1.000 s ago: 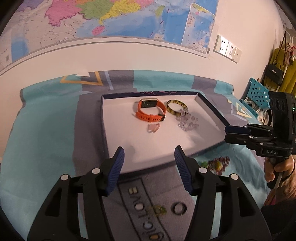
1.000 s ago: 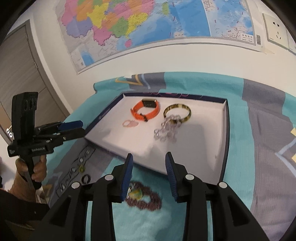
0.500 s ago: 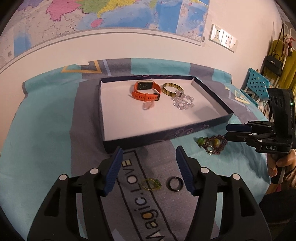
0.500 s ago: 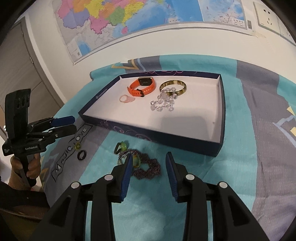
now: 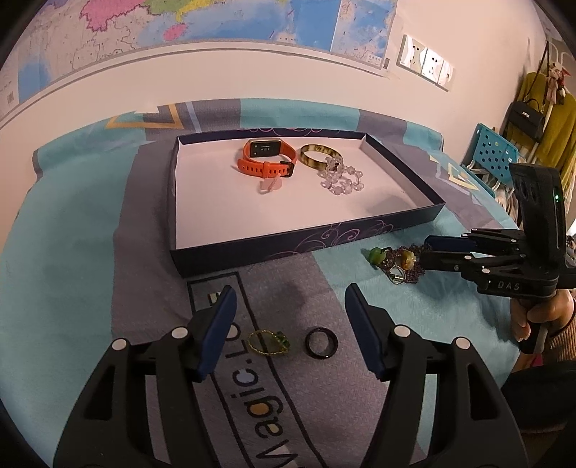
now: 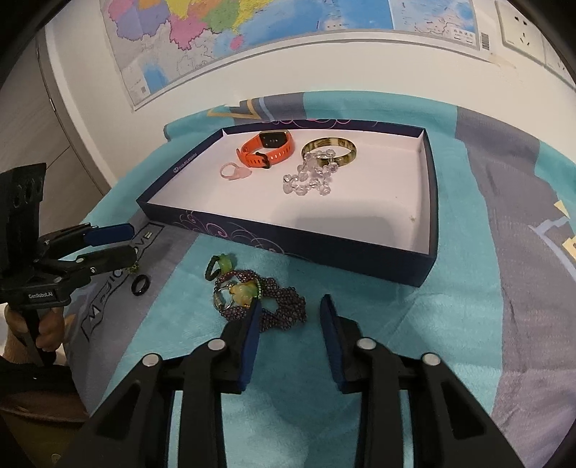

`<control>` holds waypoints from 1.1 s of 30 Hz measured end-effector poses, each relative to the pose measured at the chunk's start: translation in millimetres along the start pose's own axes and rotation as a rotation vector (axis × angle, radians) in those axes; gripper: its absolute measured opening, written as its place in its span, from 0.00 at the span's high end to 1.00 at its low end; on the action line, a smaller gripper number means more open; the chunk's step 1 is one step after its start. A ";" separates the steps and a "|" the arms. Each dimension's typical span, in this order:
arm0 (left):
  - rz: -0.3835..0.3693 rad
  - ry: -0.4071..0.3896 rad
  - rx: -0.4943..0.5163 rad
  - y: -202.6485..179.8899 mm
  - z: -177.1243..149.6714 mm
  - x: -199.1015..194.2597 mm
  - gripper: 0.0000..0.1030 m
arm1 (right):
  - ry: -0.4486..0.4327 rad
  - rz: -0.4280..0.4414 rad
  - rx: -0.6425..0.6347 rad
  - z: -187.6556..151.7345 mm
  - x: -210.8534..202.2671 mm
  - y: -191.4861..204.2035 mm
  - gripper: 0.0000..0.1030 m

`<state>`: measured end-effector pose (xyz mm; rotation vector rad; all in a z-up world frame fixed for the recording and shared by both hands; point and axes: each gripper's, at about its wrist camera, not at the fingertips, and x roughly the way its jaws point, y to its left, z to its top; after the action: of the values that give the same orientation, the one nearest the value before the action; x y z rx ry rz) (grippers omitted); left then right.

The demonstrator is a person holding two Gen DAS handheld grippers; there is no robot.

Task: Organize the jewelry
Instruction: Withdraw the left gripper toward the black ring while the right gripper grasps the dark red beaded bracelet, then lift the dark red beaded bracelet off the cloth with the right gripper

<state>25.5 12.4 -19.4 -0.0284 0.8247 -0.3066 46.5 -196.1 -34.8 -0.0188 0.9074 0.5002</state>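
Observation:
A dark blue tray (image 5: pixel 288 248) (image 6: pixel 324 248) holds an orange watch (image 5: pixel 266 158) (image 6: pixel 268 149), an amber bangle (image 5: pixel 318 154) (image 6: pixel 329 151), a clear bead bracelet (image 5: pixel 340 178) (image 6: pixel 309 180) and a pink ring (image 5: pixel 269 185) (image 6: pixel 234 172). A gold ring with a green stone (image 5: pixel 268 342) and a black ring (image 5: pixel 321 342) (image 6: pixel 139 284) lie on the cloth between my open left gripper's (image 5: pixel 289 334) (image 6: pixel 111 244) fingers. A dark beaded necklace with green and yellow pendants (image 5: pixel 399 262) (image 6: pixel 259 298) lies just ahead of my open, empty right gripper (image 6: pixel 289 334) (image 5: pixel 428 248).
A teal and grey cloth with lettering (image 5: pixel 90 252) (image 6: pixel 504 288) covers the table. A wall with a map (image 5: pixel 216 32) and sockets (image 5: pixel 426 63) stands behind. A blue chair (image 5: pixel 493 151) and hanging bags (image 5: pixel 525 115) are at the right.
Both grippers have pulled back from the tray and come down lower. The two rings now lie between my left fingers, and the necklace is close in front of my right fingers.

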 end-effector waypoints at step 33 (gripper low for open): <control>-0.035 0.007 0.038 -11.2 -18.9 -6.9 0.40 | -0.136 0.123 0.034 19.9 -43.8 1.1 0.95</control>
<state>4.5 5.4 -25.7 -0.0065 0.8262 -0.3555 38.6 -208.5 11.0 0.1017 0.7864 0.5931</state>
